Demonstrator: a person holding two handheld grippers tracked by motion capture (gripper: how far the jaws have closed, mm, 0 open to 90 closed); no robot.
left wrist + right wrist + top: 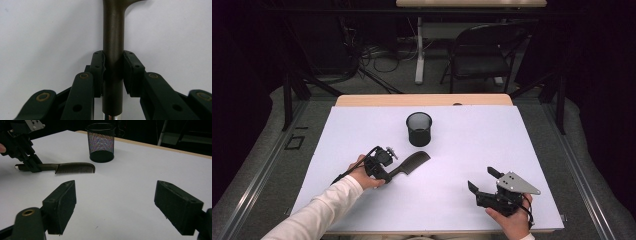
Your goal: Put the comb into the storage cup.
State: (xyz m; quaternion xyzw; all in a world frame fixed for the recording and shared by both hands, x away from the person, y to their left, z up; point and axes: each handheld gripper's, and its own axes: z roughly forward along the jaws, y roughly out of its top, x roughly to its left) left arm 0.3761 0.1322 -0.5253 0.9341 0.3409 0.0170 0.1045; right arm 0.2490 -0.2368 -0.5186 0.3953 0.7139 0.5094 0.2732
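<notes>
Left tongs (113, 72) clamped on comb (411, 163) handle, right tongs (125, 207) gaping empty. Lift level, then tip teeth-down into mesh cup (419, 128).

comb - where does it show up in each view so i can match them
High view: the comb lies left of centre, in front of the mesh cup, handle in the left gripper.
Left gripper view: its handle runs up the middle between the shut jaws.
Right gripper view: upper left, beside the cup.
Shared landmark: the cup in the high and right gripper views.
</notes>
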